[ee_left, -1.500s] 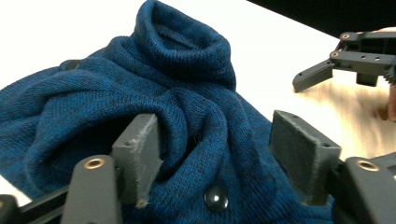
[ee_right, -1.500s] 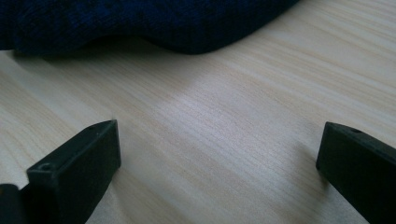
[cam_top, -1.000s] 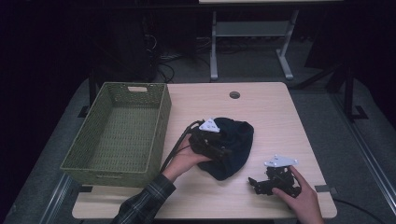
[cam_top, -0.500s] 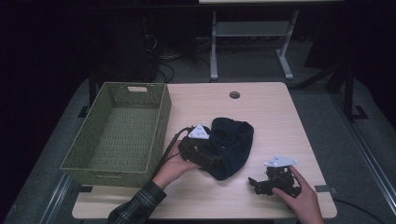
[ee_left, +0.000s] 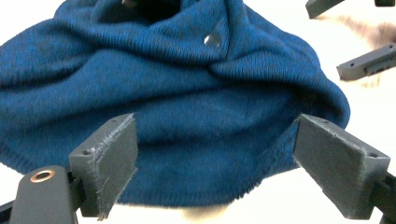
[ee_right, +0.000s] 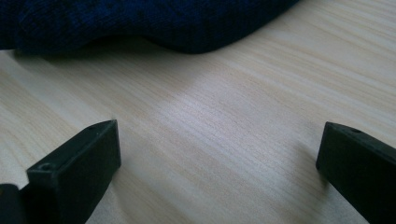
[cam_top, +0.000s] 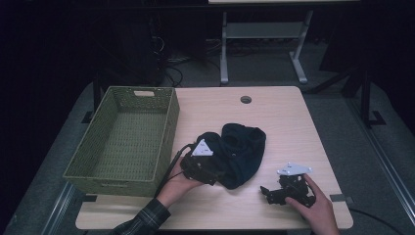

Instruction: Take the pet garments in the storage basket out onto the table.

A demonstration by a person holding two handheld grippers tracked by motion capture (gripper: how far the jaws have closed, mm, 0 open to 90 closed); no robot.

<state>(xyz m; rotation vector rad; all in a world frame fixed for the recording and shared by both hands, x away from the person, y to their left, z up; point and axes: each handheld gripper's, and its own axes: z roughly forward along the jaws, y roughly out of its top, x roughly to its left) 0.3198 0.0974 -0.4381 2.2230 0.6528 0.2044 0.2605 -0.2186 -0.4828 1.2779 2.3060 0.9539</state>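
Note:
A dark blue knitted garment (cam_top: 240, 152) lies crumpled in the middle of the table. In the left gripper view its folds (ee_left: 187, 102) carry a metal snap (ee_left: 212, 40). My left gripper (cam_top: 211, 174) is at the garment's near left edge, pointing into it. It is open (ee_left: 217, 163), its jaws wide apart with the garment's hem lying between them. My right gripper (cam_top: 268, 192) rests low on the table, right of the garment, and points left towards it. It stands open (ee_right: 219, 158) over bare wood, with the garment's edge (ee_right: 140, 23) a little ahead.
A green woven basket (cam_top: 164, 132) with nothing in it stands on the table's left side, close to my left hand. A cable hole (cam_top: 245, 99) sits near the far edge. Light wood tabletop (cam_top: 293, 132) runs to the right of the garment.
My left gripper has drawn back from on top of the garment, leftward and toward the person, to its near left edge. The right gripper has stayed put.

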